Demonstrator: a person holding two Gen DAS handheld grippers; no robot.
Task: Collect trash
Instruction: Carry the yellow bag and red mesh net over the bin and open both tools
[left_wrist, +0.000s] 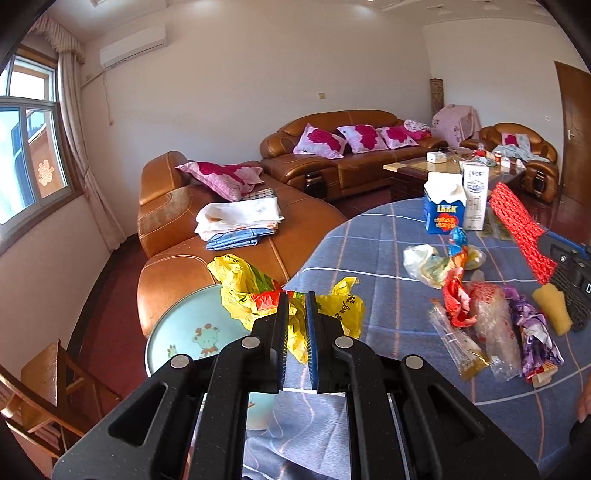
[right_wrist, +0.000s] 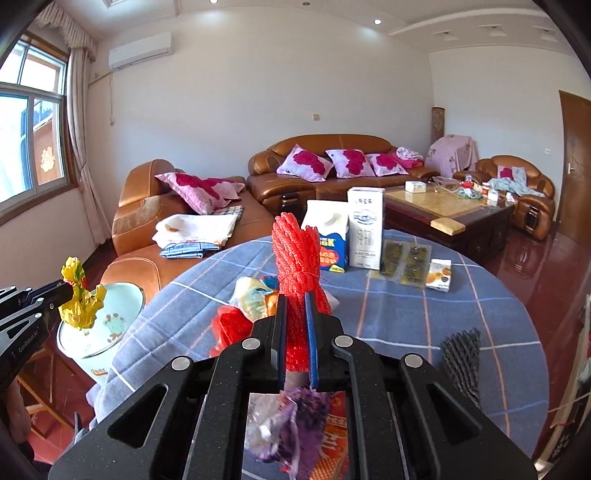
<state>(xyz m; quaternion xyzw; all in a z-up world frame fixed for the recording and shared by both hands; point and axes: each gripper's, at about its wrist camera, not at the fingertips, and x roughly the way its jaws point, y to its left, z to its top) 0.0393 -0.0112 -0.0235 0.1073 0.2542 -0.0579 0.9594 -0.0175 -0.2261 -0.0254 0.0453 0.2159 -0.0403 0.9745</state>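
**Both grippers clamped on trash above a crowded round table**

The left gripper (left_wrist: 296, 295) is clamped narrow on a crumpled yellow plastic bag (left_wrist: 258, 295), held at the table's 9 o'clock edge above a pale blue round bin with a cartoon print (left_wrist: 192, 332). The right gripper (right_wrist: 295, 295) pinches a red foam mesh sleeve (right_wrist: 295, 251) that stands up from its fingers.

More litter lies on the round table under a blue checked cloth (left_wrist: 369, 240): a red crinkled wrapper (left_wrist: 456, 299), a clear plastic bag (left_wrist: 495, 332), a purple printed wrapper (left_wrist: 535, 332), a yellow sponge piece (left_wrist: 552, 308) and a black foam mesh sleeve (right_wrist: 461, 354). Toward 12 o'clock stand a blue-and-white carton (right_wrist: 328, 236) and a tall white milk carton (right_wrist: 365, 229), directly behind the red sleeve; flat sachets (right_wrist: 406, 262) lie at 1 o'clock.

Beyond, brown leather sofas (right_wrist: 332, 177) with pink rose cushions line white walls; a wooden coffee table (right_wrist: 443, 210) sits at 2 o'clock, a curtained window (right_wrist: 33, 147) at 9 o'clock.
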